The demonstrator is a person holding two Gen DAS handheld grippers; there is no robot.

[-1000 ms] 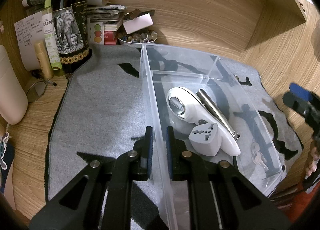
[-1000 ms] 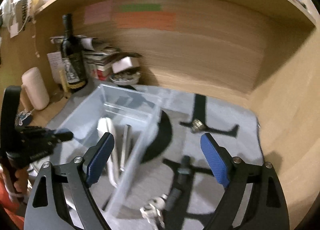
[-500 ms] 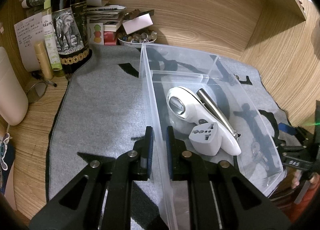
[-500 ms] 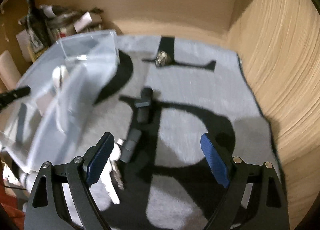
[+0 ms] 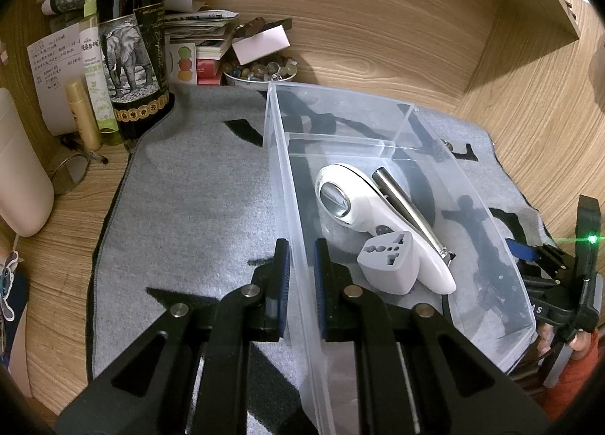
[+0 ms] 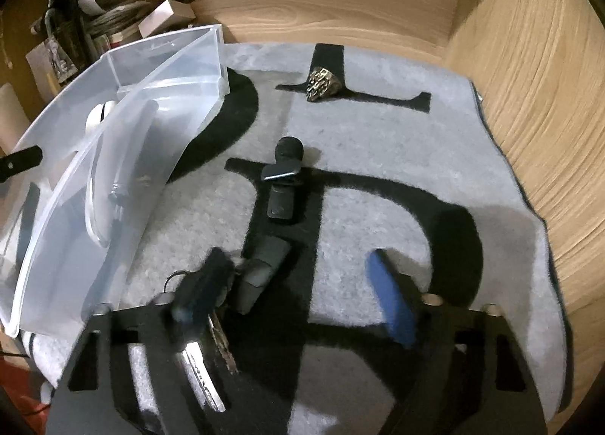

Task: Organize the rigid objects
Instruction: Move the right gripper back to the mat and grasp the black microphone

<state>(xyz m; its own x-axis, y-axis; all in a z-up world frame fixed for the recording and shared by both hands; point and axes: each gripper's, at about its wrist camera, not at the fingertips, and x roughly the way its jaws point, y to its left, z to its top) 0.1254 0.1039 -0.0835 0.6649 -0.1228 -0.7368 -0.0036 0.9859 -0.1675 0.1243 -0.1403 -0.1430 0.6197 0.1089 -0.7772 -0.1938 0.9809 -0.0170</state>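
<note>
Left gripper (image 5: 300, 276) clamped on the near-left wall of the clear plastic bin (image 5: 408, 113), one finger outside, one inside; bin steadied on the grey felt mat (image 5: 189, 208). Already in the bin's large compartment: white handheld magnifier (image 5: 363, 208), metal nail clipper (image 5: 410, 208) alongside it, grey travel adapter (image 5: 389, 264) lying on the magnifier's handle. Right gripper (image 6: 295, 295) spread wide, holding nothing, low over the mat just right of the bin. Key bunch (image 6: 211, 329) directly under and beside its left finger (image 6: 204, 283), keys pointing back toward the camera; contact with the finger not resolvable (motion blur). Dark clip-on device with a round foam tip (image 6: 283, 185) straight ahead on the centreline, long axis running away from the gripper, foam end far. Small ornate metal piece (image 6: 321, 83) farther on, near the back wall. Right gripper nearer to all three; left occupied. Judgement: keys off-centre to the left, so a small leftward shift needed before closing. Bin wall close on the left, little lateral room there; open mat to the right and ahead. Flat keys on felt likely to slip from a shallow pinch.
</note>
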